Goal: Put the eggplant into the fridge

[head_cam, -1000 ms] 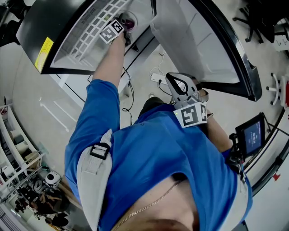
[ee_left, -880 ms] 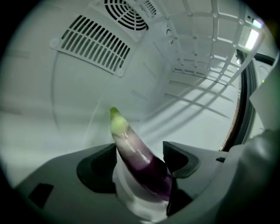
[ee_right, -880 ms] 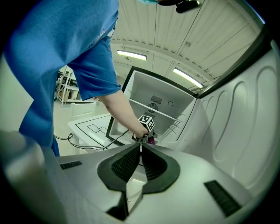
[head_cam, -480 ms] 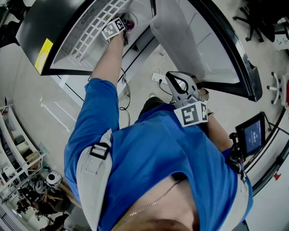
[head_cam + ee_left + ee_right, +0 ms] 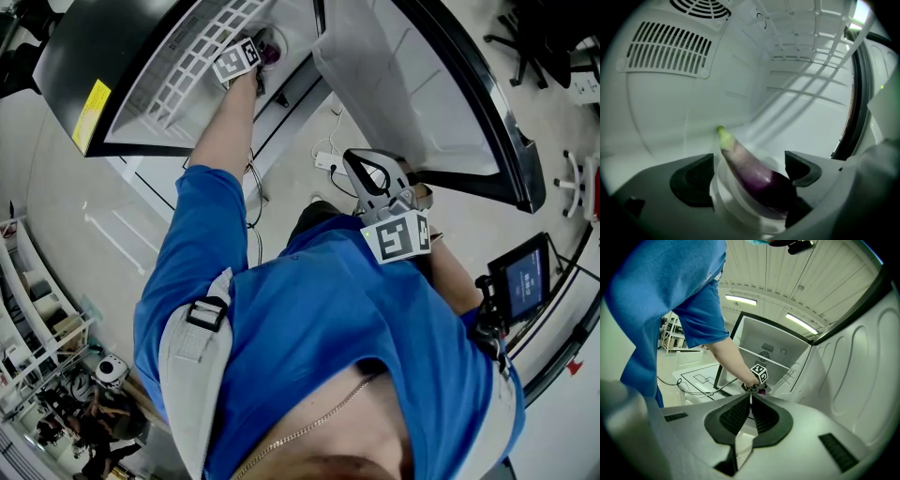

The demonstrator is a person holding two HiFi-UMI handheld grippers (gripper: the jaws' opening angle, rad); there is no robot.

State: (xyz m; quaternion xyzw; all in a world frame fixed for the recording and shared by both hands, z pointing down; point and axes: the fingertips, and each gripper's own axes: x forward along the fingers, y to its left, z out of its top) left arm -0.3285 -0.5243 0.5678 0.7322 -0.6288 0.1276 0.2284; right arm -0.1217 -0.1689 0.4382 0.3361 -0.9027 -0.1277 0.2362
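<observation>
Reaching into the fridge [image 5: 670,108], the left gripper [image 5: 749,160] has just been spreading its jaws, the eggplant [image 5: 757,174] lying between them on a dish [image 5: 724,197]; the right gripper [image 5: 750,401] is pressed together, empty.

Pale glossy floor [image 5: 75,225], cluttered shelving rack [image 5: 33,319] at left, ribbed ceiling [image 5: 778,268] with strip lights [image 5: 741,300]

Bright, even light from ceiling lamps [image 5: 740,300]; striped shadows fall inside the fridge [image 5: 740,93]; all views bend at dark edges.
</observation>
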